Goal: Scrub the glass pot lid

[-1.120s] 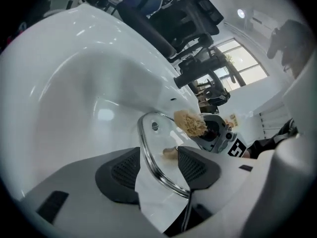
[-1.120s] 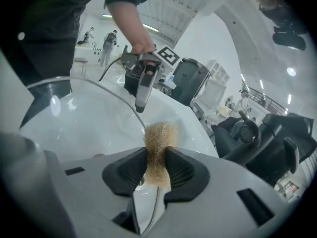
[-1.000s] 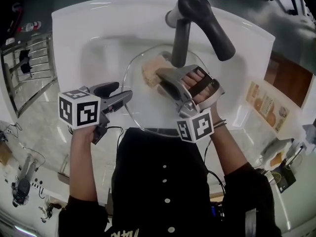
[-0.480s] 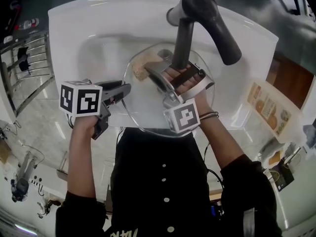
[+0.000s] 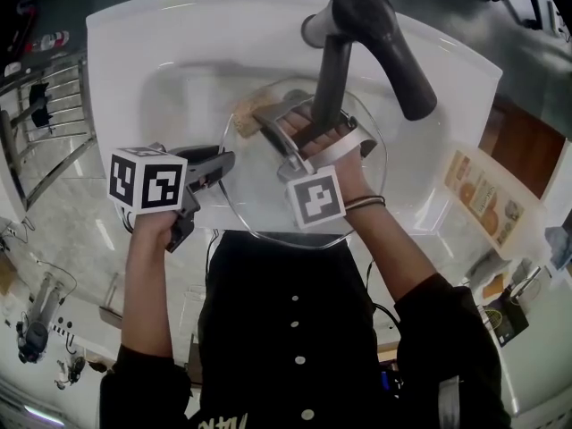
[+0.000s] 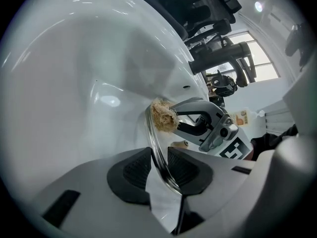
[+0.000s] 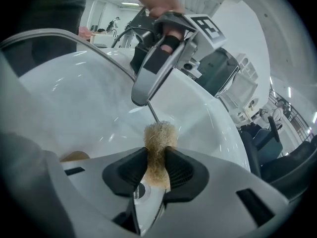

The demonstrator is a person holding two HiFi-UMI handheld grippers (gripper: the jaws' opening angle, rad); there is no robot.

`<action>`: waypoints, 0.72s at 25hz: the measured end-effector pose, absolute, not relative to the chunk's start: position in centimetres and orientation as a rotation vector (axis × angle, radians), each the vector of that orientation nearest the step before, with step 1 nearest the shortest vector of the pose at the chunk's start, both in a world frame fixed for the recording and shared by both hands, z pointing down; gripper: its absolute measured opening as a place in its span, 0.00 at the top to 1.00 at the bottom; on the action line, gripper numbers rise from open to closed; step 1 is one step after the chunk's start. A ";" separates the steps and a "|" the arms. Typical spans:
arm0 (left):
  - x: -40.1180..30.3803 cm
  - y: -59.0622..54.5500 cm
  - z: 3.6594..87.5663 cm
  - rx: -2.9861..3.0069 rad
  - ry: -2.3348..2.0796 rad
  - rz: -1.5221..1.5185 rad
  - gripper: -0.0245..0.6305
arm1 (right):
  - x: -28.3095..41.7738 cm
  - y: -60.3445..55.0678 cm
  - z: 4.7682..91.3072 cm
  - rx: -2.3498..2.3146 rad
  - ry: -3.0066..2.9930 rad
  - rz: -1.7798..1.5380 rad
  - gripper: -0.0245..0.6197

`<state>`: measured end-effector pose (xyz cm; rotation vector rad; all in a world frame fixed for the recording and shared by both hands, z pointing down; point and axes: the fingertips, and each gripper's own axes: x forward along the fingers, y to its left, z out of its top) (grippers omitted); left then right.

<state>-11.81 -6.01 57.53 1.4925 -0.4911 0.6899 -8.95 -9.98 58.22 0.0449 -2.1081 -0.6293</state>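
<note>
We look down into a white sink [image 5: 134, 43] set in a pale marbled desk [image 5: 67, 226], with a dark faucet [image 5: 357, 34] arching over the basin from the far side.

The lid [image 5: 259, 199] sits in the middle of the basin, below the faucet, its round glass face turned up towards us. We cannot tell whether its far edge rests on the sink.

The left gripper [image 5: 228, 161] comes in from the left. Its jaws have just been closing, and they now sit at a middling gap, with both pads pressed on the lid's left rim. In the left gripper view the rim runs edge-on straight between the pads.

The right gripper [image 5: 259, 119] reaches across the lid from the near right, and its jaws are pinched narrow on a tan, fibrous scrubber [image 5: 243, 113]. The scrubber meets the lid at its far left rim, and in the right gripper view it bulges out past the pads.

Our dark buttoned top [image 5: 295, 329] fills the near side. A wire rack [image 5: 45, 114] stands well off to the left of the sink. A printed packet [image 5: 483, 190] lies to the right.
</note>
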 end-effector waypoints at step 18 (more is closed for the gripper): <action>-12.0 -6.2 57.5 1.505 -0.527 0.690 0.77 | -4.0 -12.3 60.0 0.111 -1.988 -0.465 0.77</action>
